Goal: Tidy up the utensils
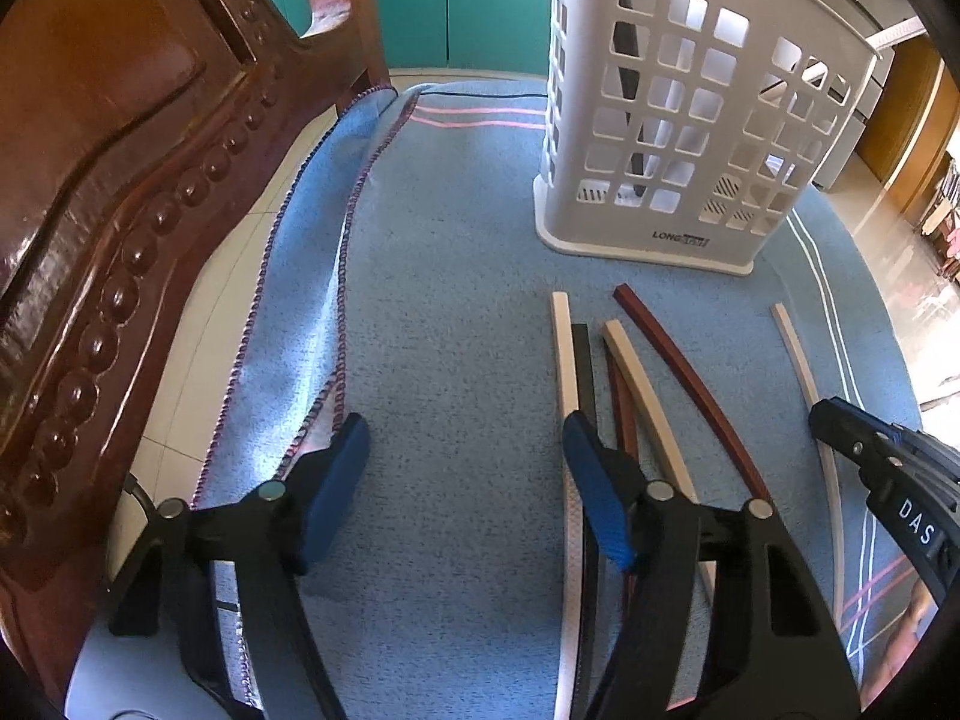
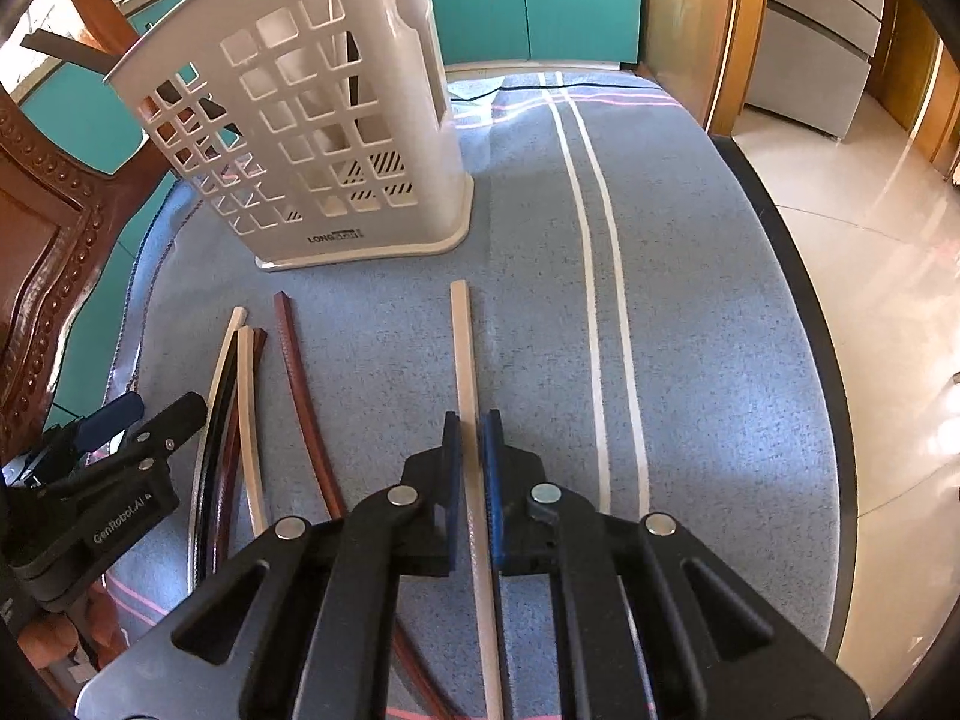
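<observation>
the right gripper has black plastic arms with round metal pins and flat blue pads; the pads are pressed together on a cream stick, a long thin square-edged chopstick that runs between them and on toward the holder. the stick lies on the cloth, apart from the others.

the left gripper is of the same make, its jaws standing apart with nothing between them, only bare cloth. its right pad sits just over the near end of the bunch of sticks, which lies beside that finger rather than inside the jaws.

counted in the left wrist view, the bunch shows five sticks: two cream, one black, two dark red-brown, all slim and straight-sided, fanned out and partly overlapping. with the clamped one that makes six on the cloth.

they rest on a blue cloth, nubbly like towelling, with white and pink stripes and a stitched edge folded up at the left.

beyond the stick tips stands one white plastic holder, tall, with a grid of square holes and a flared base; one dark stick leans inside it. a carved, glossy wooden chair flanks the left, teal cabinet doors behind.
</observation>
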`<action>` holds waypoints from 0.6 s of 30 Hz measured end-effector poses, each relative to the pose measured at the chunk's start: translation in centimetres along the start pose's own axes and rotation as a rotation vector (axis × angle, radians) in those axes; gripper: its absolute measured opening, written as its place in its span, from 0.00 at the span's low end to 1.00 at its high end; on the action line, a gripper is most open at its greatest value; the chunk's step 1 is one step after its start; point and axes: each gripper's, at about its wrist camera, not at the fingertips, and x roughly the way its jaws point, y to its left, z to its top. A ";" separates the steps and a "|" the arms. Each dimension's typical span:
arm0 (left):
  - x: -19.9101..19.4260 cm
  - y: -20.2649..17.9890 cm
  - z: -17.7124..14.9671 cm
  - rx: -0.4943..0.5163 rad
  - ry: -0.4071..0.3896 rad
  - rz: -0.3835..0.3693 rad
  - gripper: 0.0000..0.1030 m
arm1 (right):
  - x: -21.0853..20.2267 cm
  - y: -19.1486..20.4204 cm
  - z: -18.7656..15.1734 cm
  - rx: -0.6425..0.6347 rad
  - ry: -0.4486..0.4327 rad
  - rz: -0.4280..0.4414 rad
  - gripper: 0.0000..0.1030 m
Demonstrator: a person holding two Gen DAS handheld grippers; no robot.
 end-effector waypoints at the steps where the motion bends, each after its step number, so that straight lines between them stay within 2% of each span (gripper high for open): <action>1: 0.0 -0.2 -0.1 0.003 -0.001 -0.001 0.66 | 0.0 0.1 0.0 -0.001 0.000 0.000 0.08; 3: -0.1 -1.0 -0.3 0.029 0.017 -0.022 0.65 | 0.1 0.1 0.0 -0.003 0.001 -0.003 0.08; 5: -0.2 -1.9 -0.9 0.063 0.014 0.000 0.65 | 0.2 0.0 -0.1 -0.004 0.003 -0.005 0.08; 6: -0.2 -2.0 -0.9 0.070 0.014 0.001 0.59 | 0.2 0.1 -0.1 -0.005 0.003 -0.007 0.08; 7: -0.4 -2.1 -0.8 0.074 0.013 -0.017 0.45 | 0.2 0.1 -0.1 -0.005 0.003 -0.008 0.08; 8: -0.5 -2.2 -0.7 0.073 0.015 -0.038 0.39 | 0.3 0.2 -0.1 -0.006 0.004 -0.010 0.08; 10: -0.7 -2.4 -0.8 0.077 0.011 -0.040 0.15 | 0.3 0.2 -0.1 -0.008 0.004 -0.012 0.08; 11: -0.8 -2.4 -0.7 0.071 0.011 -0.054 0.09 | 0.3 0.2 -0.1 -0.009 0.004 -0.013 0.08; 14: -1.2 -2.0 -0.7 0.043 -0.001 -0.067 0.07 | 0.4 0.2 -0.1 -0.010 0.000 -0.018 0.09; 18: -2.3 -1.3 -1.1 0.014 -0.014 -0.030 0.07 | 0.4 0.3 0.0 -0.012 -0.004 -0.025 0.09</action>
